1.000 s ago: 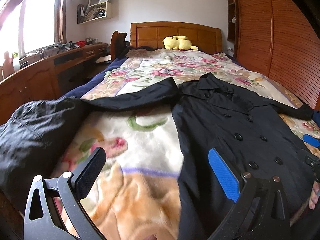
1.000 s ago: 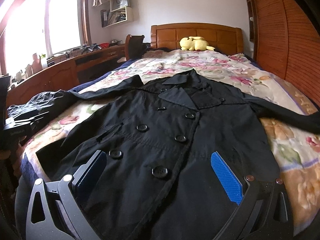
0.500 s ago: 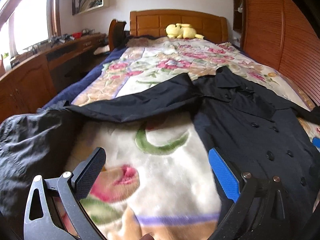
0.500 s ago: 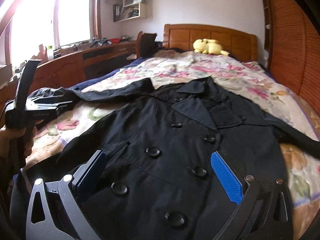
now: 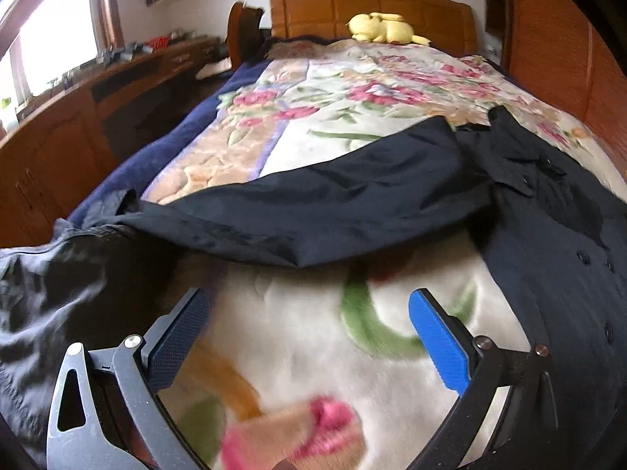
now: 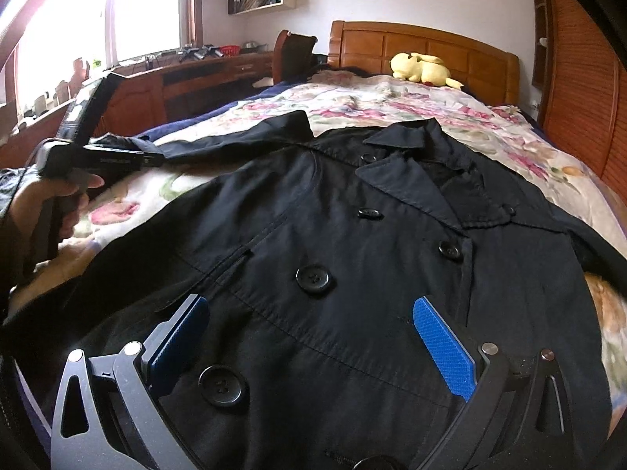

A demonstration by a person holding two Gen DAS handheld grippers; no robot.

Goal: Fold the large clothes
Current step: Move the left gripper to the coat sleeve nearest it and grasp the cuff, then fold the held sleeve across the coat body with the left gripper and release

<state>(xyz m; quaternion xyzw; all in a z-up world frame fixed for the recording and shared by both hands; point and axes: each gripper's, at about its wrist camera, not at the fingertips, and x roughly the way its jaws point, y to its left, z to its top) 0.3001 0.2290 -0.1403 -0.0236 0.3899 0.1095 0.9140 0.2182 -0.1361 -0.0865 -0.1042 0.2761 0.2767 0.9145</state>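
A black double-breasted coat (image 6: pixel 372 243) lies face up and spread flat on the floral blanket (image 5: pixel 352 90). Its left sleeve (image 5: pixel 333 203) stretches out across the bed toward the left edge. My left gripper (image 5: pixel 309 337) is open and empty, low over the bare blanket just short of that sleeve. It also shows in the right wrist view (image 6: pixel 151 160), pointing at the sleeve's end. My right gripper (image 6: pixel 309 337) is open and empty, close above the coat's lower front among the buttons.
A second dark garment (image 5: pixel 51 293) lies bunched at the bed's left edge. A yellow plush toy (image 6: pixel 421 68) sits by the wooden headboard (image 6: pixel 427 49). A wooden desk (image 6: pixel 188 74) runs along the left wall, wardrobe doors (image 6: pixel 584 90) on the right.
Both grippers have moved forward toward the headboard. The left one left the coat's hem and now nears the outstretched sleeve. The right one advanced up the coat's front. Both stay open.
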